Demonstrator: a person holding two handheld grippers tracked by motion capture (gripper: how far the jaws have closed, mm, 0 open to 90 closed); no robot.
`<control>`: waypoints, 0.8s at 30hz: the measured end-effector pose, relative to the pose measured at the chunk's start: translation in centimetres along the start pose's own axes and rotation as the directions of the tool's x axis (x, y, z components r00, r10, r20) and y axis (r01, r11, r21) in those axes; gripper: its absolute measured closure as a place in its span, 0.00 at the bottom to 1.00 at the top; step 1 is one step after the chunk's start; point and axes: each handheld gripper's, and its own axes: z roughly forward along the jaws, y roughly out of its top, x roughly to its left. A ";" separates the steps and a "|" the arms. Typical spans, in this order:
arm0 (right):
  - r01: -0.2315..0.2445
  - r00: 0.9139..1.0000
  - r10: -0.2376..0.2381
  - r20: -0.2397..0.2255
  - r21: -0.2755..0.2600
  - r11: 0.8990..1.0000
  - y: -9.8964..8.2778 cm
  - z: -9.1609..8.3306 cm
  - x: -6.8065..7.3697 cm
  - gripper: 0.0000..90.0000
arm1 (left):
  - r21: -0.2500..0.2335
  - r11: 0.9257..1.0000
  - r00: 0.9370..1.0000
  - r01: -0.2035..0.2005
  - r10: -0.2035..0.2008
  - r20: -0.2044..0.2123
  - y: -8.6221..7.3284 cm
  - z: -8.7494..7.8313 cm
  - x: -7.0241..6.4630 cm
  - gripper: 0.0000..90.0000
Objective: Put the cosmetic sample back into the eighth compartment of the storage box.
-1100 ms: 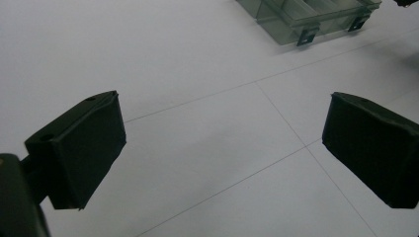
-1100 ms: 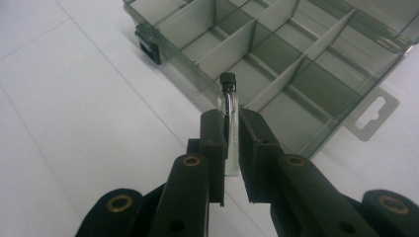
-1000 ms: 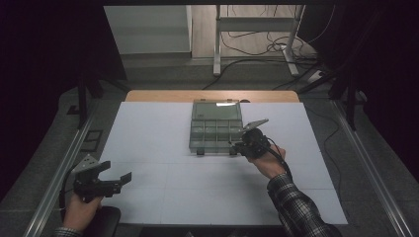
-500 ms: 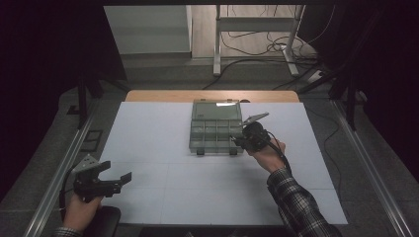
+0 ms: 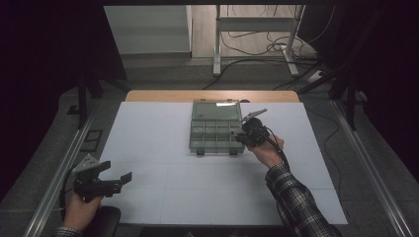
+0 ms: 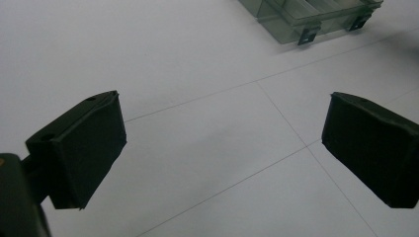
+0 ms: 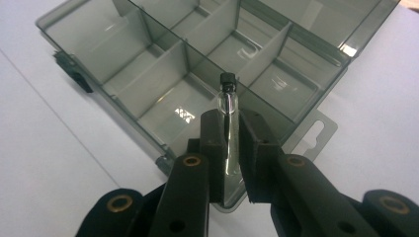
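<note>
A white counter (image 5: 163, 148) spreads across the high view, its surface crossed by thin seam lines, with a wooden strip showing along its far edge.

Near the far middle of the counter sits a smoky, see-through compartment box (image 5: 216, 132), lid folded back flat behind it and two small dark latches on its near edge. The right gripper view looks into the box (image 7: 163, 84): thin dividers split it into rectangular cells, and every cell visible there is bare. The left gripper view catches one corner of the box (image 6: 316, 17) at the top right, well apart from that tool.

The right tool (image 5: 243, 137) hangs at the box's right near corner, held by a hand that comes out of a plaid sleeve (image 5: 291, 197). In its own view the right tool (image 7: 232, 143) has its jaws pressed on a small glass vial (image 7: 228, 101) with a black cap. The vial stands up between the pads, cap end away from the hand, over the box's near corner cell and not touching the floor of it.

The left tool (image 5: 116, 180) sits at the near left of the counter, low over the surface. Its jaws are spread wide in the left gripper view (image 6: 222, 148), with just bare counter between them.
</note>
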 end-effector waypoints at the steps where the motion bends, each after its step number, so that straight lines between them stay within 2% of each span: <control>1: -0.002 1.000 0.002 0.002 0.004 1.000 0.0 0.2 -0.1 0.90 | 0.000 1.000 1.000 0.000 0.000 0.000 0.0 0.0 0.0 0.04; 14: -0.009 1.000 0.008 0.012 0.032 0.999 -0.4 1.5 -0.3 0.90 | 0.001 1.000 1.000 0.000 0.000 0.000 0.0 0.0 0.0 0.04; 24: -0.010 1.000 0.010 0.008 0.028 1.000 -0.3 1.5 0.1 0.85 | 0.001 1.000 1.000 0.000 0.000 0.002 0.0 0.0 0.0 0.04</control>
